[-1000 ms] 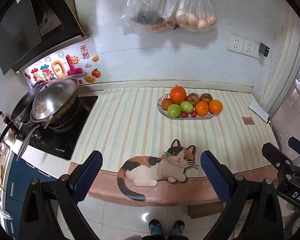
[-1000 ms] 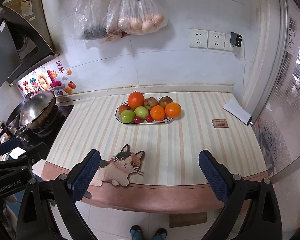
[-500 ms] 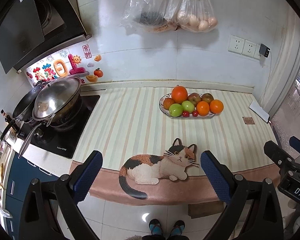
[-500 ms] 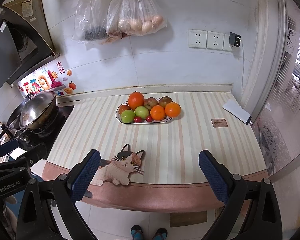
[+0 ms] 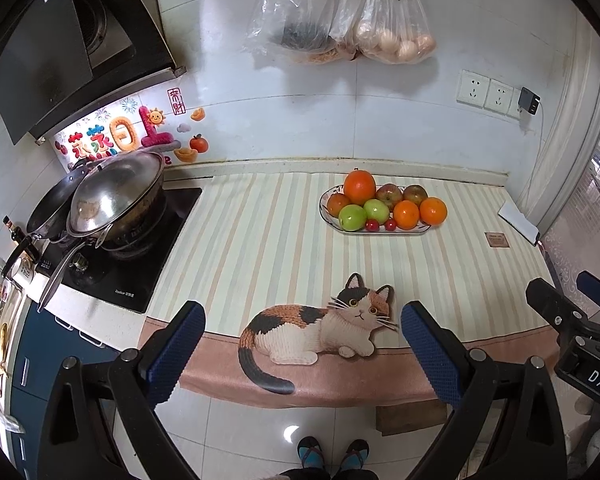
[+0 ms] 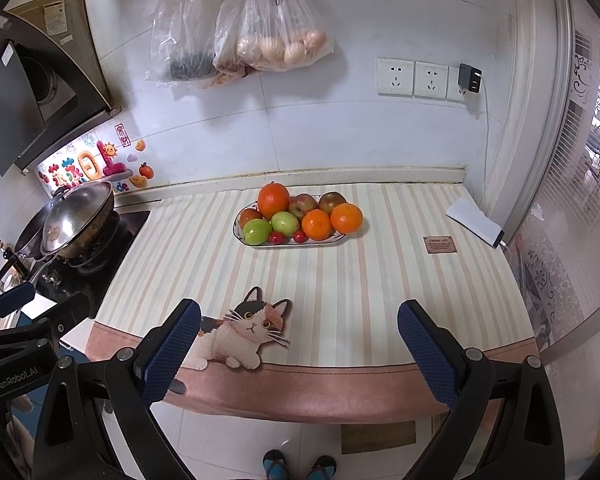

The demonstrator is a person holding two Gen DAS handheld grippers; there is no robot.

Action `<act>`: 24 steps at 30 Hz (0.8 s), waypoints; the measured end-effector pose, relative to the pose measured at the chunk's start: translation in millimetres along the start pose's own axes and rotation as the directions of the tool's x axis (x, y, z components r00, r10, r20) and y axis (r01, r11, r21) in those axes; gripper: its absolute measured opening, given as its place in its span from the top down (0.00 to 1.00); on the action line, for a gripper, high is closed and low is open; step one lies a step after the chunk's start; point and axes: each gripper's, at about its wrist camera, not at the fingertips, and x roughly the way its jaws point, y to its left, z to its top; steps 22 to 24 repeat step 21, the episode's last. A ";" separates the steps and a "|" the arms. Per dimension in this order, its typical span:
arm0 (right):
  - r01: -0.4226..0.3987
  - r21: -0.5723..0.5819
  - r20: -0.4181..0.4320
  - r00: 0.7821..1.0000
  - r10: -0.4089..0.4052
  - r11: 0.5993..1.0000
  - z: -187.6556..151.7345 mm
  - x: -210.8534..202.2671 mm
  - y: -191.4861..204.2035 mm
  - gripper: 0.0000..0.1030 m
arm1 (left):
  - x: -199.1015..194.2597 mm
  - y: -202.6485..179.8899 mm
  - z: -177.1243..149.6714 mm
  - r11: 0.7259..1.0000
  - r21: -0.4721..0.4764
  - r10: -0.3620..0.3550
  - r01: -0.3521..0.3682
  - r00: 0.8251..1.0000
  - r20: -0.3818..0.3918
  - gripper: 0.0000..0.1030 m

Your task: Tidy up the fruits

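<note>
1. Two hand-held grippers, both held back over the floor short of the counter's front edge. Left gripper (image 5: 302, 330): jaws spread wide, nothing between the blue pads. Right gripper (image 6: 299, 328): likewise spread wide, carrying nothing.
2. Pose: both aimed forward and slightly down across the counter, side by side, level with each other; well apart from any fruit.
3. Directly ahead of the fingers: cat-shaped mat (image 5: 320, 328) at the front hem of the striped cloth (image 6: 340, 280).
4. Farther back, near the wall: fruit plate (image 6: 260, 243), oval, holding all visible fruit. Contents: large orange (image 6: 274, 200) heaped at the back left, two smaller oranges (image 6: 332, 221) at the right, two green apples (image 6: 270, 227) at the front left, reddish apples (image 6: 318, 203) behind, two small red fruits (image 6: 287, 237) at the front rim.
5. No loose fruit seen on the cloth in either view.
6. Stage, as a judgement: undecided. Fits a plate still awaiting sorting; fits equally a plate already filled and arranged, with grippers drawn clear.
7. Any further handling: long reach forward over the cloth needed; round fruit prone to roll; stacked orange liable to shift if neighbours are disturbed.
8. Periphery: wok with lid (image 5: 112, 204) on the stove at left; hanging bags (image 6: 244, 36) on the wall; wall sockets (image 6: 414, 78) at right.
</note>
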 end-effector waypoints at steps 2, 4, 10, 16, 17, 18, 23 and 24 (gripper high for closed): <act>0.000 -0.003 -0.001 1.000 0.000 1.000 -1.1 -0.7 0.4 0.02 | -1.0 0.2 -2.7 1.000 -0.003 0.001 -0.001 1.000 0.001 0.03; -0.002 -0.003 -0.001 1.000 0.002 1.000 -2.3 -1.7 -0.1 0.02 | -2.1 0.4 -4.8 1.000 -0.005 0.001 -0.001 1.000 0.000 0.03; -0.001 -0.002 0.005 1.000 0.001 1.000 -4.0 -3.3 -0.7 0.02 | -4.9 -3.0 -8.0 1.000 -0.007 0.003 -0.003 1.000 0.002 0.03; -0.005 -0.003 0.002 1.000 0.005 1.000 -4.6 -3.5 -2.9 0.02 | -5.5 -2.9 -8.5 1.000 -0.007 0.004 -0.004 1.000 0.002 0.02; -0.007 -0.003 0.001 1.000 0.007 1.000 -5.1 -3.5 -3.5 0.02 | -4.7 -2.8 -7.8 1.000 -0.006 0.003 -0.003 1.000 0.002 0.02; -0.008 -0.005 -0.001 1.000 0.008 1.000 -5.4 -3.2 -3.7 0.02 | -6.1 -3.9 -8.9 1.000 -0.007 0.005 -0.005 1.000 0.004 0.02; -0.011 -0.005 -0.006 1.000 0.011 1.000 -6.6 -3.2 -5.3 0.02 | -7.3 -4.6 -9.3 1.000 -0.008 0.006 -0.006 1.000 0.006 0.02; -0.011 -0.005 -0.006 1.000 0.011 1.000 -6.6 -3.2 -5.3 0.02 | -7.3 -4.6 -9.3 1.000 -0.008 0.006 -0.006 1.000 0.006 0.02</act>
